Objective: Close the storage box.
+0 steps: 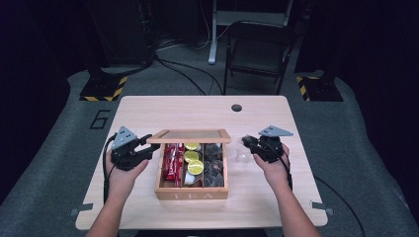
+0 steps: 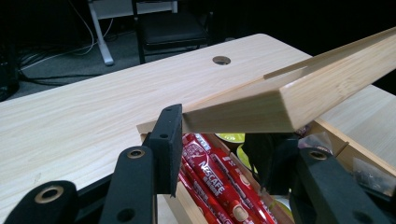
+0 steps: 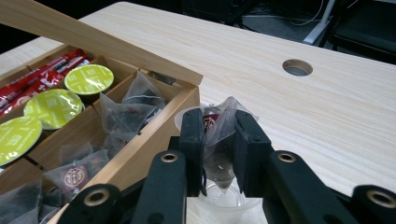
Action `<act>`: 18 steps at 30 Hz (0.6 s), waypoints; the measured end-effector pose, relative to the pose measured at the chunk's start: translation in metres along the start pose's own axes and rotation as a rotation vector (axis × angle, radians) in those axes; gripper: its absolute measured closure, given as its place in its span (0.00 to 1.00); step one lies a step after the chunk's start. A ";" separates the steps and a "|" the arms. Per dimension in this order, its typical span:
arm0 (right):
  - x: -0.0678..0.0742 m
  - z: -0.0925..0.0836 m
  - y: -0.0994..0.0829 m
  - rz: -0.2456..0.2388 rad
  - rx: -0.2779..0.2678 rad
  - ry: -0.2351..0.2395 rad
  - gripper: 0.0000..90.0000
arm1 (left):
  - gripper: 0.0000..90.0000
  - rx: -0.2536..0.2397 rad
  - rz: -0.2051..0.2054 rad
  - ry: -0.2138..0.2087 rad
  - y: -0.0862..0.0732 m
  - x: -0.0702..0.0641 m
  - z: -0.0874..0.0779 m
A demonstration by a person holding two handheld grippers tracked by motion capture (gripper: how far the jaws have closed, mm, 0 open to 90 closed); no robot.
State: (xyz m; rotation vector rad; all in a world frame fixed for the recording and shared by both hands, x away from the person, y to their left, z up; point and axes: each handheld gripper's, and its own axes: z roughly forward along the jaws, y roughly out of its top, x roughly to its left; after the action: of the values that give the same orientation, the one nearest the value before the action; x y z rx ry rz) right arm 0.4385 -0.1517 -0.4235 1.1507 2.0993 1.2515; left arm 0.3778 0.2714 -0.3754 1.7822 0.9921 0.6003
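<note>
A wooden tea box [image 1: 191, 193] stands mid-table with its lid [image 1: 190, 136] half raised. My left gripper [image 1: 148, 143] is at the box's left, shut on the lid's [image 2: 289, 102] left end, and in the left gripper view it [image 2: 217, 135] holds that end above red coffee sticks [image 2: 210, 172]. My right gripper [image 1: 247, 143] is just right of the box. In its own view it [image 3: 218, 135] is shut on a pyramid tea bag [image 3: 224, 109] just above a clear plastic cup [image 3: 224, 203]. The same cup [image 1: 241, 154] stands on the table beside the box.
The box holds red sticks [image 1: 171, 160], green-topped capsules [image 3: 88, 78] and more tea bags [image 3: 126, 112] in three compartments. A cable hole [image 1: 236, 107] is in the table's far part. A folding chair [image 1: 257, 49] stands beyond the table.
</note>
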 end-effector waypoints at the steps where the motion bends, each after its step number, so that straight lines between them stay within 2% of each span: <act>1: 0.000 0.001 0.000 0.002 0.006 -0.002 0.84 | 0.63 0.000 -0.001 0.001 0.000 0.000 0.000; 12: -0.003 0.008 -0.002 -0.001 0.021 -0.013 0.84 | 0.63 0.003 -0.003 0.002 -0.002 -0.001 0.000; 16: -0.003 0.011 -0.003 -0.017 0.032 -0.017 0.83 | 0.63 0.001 -0.004 0.002 -0.002 -0.001 0.000; 18: -0.003 0.012 -0.004 -0.005 0.036 -0.022 0.83 | 0.63 0.001 -0.005 0.001 -0.002 -0.001 0.000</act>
State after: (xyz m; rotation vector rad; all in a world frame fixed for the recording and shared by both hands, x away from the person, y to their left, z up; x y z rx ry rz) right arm 0.4468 -0.1492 -0.4327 1.1690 2.1157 1.1985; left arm 0.3766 0.2715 -0.3769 1.7794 0.9975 0.5982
